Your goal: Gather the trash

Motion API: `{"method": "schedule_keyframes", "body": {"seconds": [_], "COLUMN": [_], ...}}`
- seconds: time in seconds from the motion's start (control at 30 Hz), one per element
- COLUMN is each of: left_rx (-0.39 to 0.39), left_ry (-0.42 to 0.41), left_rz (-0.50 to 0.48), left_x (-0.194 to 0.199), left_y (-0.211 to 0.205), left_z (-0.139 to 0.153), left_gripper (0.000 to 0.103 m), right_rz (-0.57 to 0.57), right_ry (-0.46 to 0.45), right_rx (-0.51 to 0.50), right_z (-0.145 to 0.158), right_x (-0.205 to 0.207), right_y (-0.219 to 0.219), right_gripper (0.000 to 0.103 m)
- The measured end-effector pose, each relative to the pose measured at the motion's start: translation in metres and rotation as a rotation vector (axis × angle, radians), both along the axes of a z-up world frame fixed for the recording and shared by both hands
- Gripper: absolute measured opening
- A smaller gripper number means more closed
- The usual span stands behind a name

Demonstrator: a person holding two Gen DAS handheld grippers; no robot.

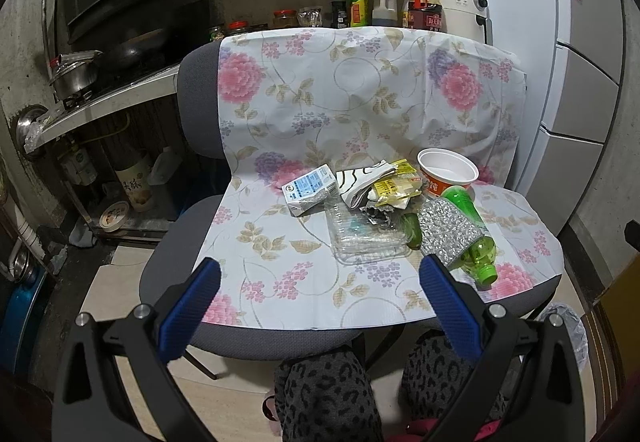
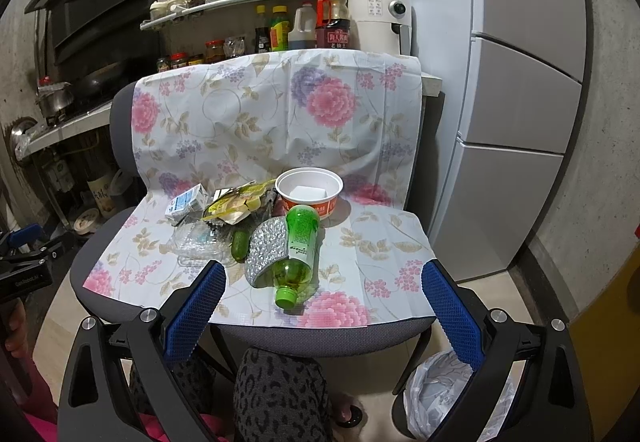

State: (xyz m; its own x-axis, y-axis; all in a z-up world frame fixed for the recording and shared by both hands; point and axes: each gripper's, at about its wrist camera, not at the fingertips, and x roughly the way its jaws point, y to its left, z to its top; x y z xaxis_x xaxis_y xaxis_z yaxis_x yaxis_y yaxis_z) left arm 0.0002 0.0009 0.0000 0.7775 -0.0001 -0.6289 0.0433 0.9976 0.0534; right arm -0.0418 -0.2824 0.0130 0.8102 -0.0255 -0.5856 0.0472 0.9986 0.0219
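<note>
Trash lies in a heap on a chair seat draped with a floral cloth [image 1: 320,102] [image 2: 372,242]. It includes a green plastic bottle [image 1: 476,242] [image 2: 298,242] lying on its side, a silver glittery sleeve [image 1: 446,232] [image 2: 266,248], a red-and-white paper bowl [image 1: 448,172] [image 2: 309,191], a small milk carton [image 1: 310,190] [image 2: 186,204], yellow wrappers [image 1: 394,186] [image 2: 234,204] and a clear plastic tray [image 1: 366,238] [image 2: 198,240]. My left gripper [image 1: 320,282] stands open in front of the seat's edge, holding nothing. My right gripper [image 2: 324,282] is open too, just short of the bottle's cap.
A bin lined with a plastic bag [image 2: 448,398] [image 1: 568,326] stands on the floor at the right under the seat. A person's patterned knees [image 2: 276,394] are below the chair. A fridge [image 2: 520,82] is at the right, a stove counter [image 1: 104,98] at the left.
</note>
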Motion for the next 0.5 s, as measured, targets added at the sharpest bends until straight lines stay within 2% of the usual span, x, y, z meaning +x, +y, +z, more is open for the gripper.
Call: {"method": "schedule_keyframes", "body": {"seconds": [0.5], "left_rx": [0.000], "left_ry": [-0.002], "left_rz": [0.000], "left_x": [-0.0003], "left_y": [0.0000], "left_z": [0.0002], "left_gripper": [0.097], "right_rz": [-0.001], "right_ry": [0.004], "right_rx": [0.008], "right_z": [-0.0014], "right_x": [0.0017], "right_y": [0.0007], "right_gripper": [0.097]}}
